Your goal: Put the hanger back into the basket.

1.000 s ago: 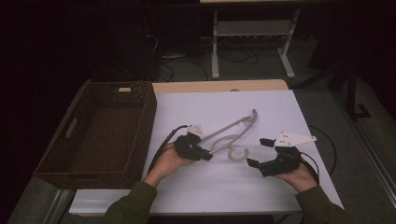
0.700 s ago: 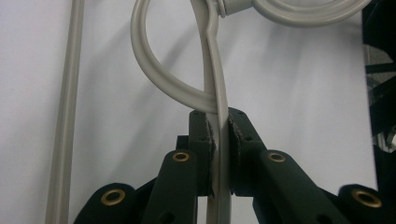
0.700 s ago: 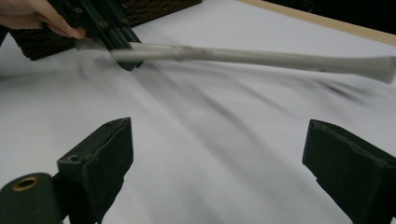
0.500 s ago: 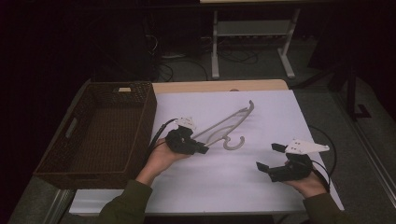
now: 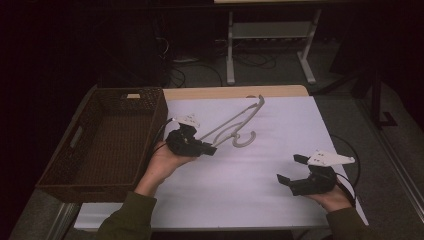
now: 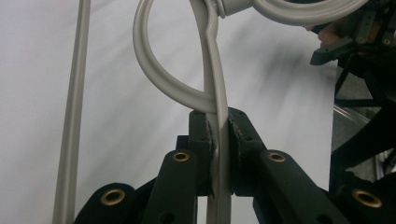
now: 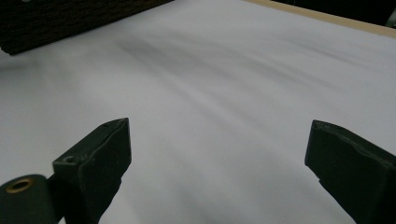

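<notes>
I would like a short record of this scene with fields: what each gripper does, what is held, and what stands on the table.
held thing: grey plastic hanger
left gripper: jaws shut on a thin bar of the hanger, next to a loop
hanger position: hook points toward the person, far end over the sheet
right gripper: jaws open, nothing between them, near the sheet's right edge
table cover: white sheet
basket: dark wicker, left of the sheet, looks empty
</notes>
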Tool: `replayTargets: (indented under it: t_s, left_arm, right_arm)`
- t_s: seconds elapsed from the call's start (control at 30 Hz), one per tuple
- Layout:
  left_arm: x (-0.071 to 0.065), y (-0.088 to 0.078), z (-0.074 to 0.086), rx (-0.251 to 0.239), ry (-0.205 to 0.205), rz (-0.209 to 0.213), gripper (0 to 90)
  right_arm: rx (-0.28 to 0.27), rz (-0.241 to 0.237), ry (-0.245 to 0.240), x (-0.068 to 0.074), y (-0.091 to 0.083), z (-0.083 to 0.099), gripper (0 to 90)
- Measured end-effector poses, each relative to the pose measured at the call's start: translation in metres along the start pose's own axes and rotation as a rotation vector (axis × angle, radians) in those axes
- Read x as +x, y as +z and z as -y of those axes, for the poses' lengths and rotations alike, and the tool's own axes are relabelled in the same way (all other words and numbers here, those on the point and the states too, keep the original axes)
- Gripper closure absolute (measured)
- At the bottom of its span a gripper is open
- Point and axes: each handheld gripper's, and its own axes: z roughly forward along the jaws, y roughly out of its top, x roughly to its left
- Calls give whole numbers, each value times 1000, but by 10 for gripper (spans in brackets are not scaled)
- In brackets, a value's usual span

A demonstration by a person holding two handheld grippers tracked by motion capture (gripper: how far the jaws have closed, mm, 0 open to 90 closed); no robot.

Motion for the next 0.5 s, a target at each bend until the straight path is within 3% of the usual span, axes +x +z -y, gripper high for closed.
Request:
replayTargets:
  t_s: [0.47, 0.5]
  left_arm:
    - [-1, -59, -16, -69, -24, -63, 821]
    - [1, -69, -17, -75, -28, -76, 821]
  right_arm:
    - [-12, 14, 13, -1, -2, -1, 60]
    - [-19, 15, 10, -2, -2, -1, 59]
